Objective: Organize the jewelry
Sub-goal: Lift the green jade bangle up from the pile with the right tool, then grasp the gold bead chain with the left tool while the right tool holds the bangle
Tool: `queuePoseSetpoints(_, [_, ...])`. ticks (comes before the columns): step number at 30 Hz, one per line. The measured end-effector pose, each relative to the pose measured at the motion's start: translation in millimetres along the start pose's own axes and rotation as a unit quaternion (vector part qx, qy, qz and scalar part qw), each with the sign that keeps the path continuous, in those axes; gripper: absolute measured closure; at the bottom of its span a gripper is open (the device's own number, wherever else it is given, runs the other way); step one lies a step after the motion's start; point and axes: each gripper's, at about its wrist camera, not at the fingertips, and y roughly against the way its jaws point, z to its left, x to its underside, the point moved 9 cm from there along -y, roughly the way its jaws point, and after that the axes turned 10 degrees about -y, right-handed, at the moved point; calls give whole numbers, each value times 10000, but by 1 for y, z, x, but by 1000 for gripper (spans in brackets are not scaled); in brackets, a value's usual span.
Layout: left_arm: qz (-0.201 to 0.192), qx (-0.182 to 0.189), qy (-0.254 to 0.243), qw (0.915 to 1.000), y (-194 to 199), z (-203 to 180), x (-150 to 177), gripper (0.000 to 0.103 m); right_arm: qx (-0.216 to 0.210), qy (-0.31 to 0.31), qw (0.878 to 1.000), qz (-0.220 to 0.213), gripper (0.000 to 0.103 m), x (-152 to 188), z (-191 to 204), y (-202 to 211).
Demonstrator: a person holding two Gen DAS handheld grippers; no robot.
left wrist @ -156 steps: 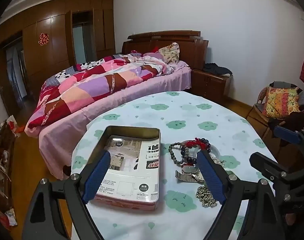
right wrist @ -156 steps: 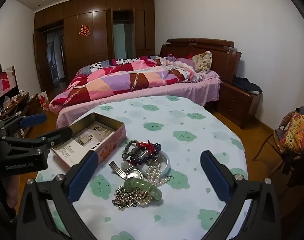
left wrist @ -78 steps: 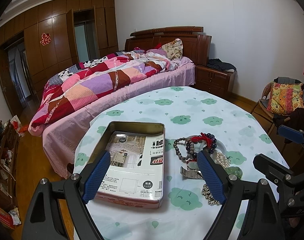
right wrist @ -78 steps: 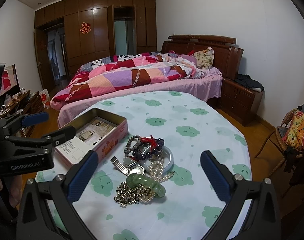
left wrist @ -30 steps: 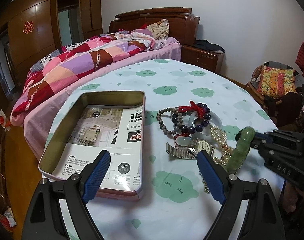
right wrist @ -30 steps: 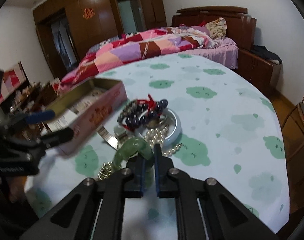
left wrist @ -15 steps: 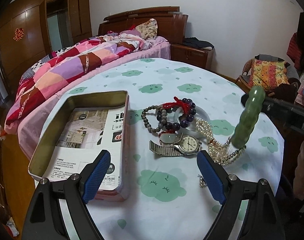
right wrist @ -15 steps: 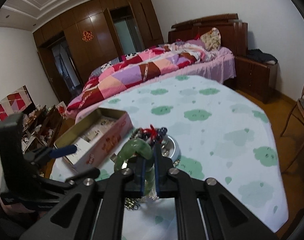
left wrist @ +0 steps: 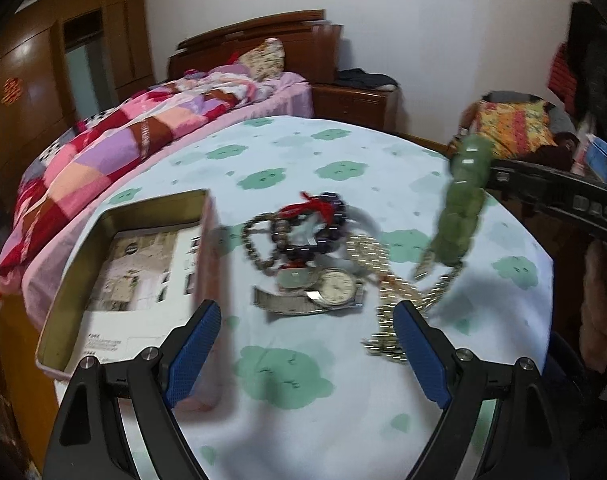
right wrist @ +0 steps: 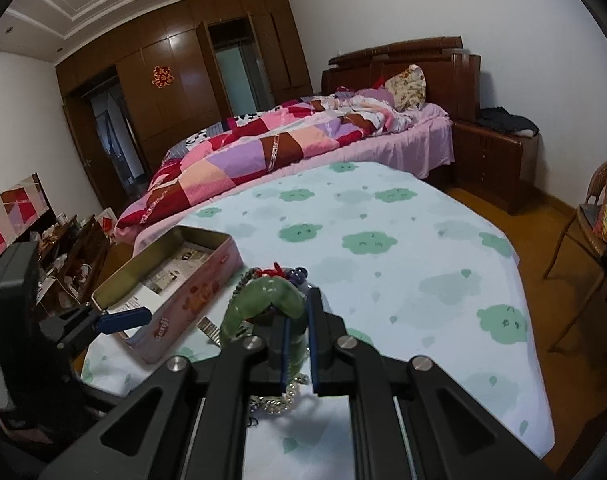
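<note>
Right gripper (right wrist: pixel 297 344): clenching on the green jade bangle (right wrist: pixel 263 300), pads pinching one side of the ring, the rest arching free in front.
Left gripper (left wrist: pixel 307 344): standing released, blue fingers (left wrist: pixel 193 350) wide apart with nothing between them, hovering over the near end of the tin.
Bangle's place: hanging in the air, to the right of the open tin (left wrist: pixel 115 264) and above the jewelry heap.
Heap (left wrist: pixel 323 256): lying on the tablecloth (left wrist: pixel 383 160) just right of the tin; bead bracelets, a wristwatch (left wrist: pixel 335 286) and a gold-coloured bead chain (left wrist: pixel 387 320) are tangling together.
Snag risk: the chain seems to be trailing from under the bangle, though blur is hiding whether they touch; if caught, it is likely getting dragged along.
Slip risk: smooth stone in a narrow one-sided pinch is probably prone to pivoting or dropping onto the watch.
Tin risk: the bangle clipping the tin's right wall could be knocking it loose.
</note>
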Motion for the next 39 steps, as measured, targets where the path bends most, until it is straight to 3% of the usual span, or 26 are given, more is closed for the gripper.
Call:
queuePoseSetpoints(2, [-18,164,-114,9998,-3,-10,-3,16,9,-17,10000,31,93,2,-1,-4])
queuePoseSetpoints(6, [105,530,-288,9981,-16,-29,-4,35,43,-2,10000,-15,93,1,-2,-5])
queuePoseSetpoints(11, [302,698,-561,9955,-28,-49,-2,48,64,-30,10000,-9,93,1,-6,-6])
queuePoseSetpoints(14, [612,838,-522,9932,-42,-52,6,75,51,-21,10000,23,94,4,-4,-7])
queuePoseSetpoints(15, [682,903,-454,9925,-45,-52,8,89,52,-14,10000,35,94,6,-3,-8])
queuePoseSetpoints(21, [466,909,-67,9947,-34,-37,6,92,182,-6,9997,173,94,17,-8,-16])
queuePoseSetpoints(30, [184,694,-16,9974,-22,-19,-3,92,275,59,9989,363,93,29,-11,-22])
queuePoseSetpoints(39, [-377,443,316,9978,14,16,-24,93,336,110,9983,461,93,34,-13,-25])
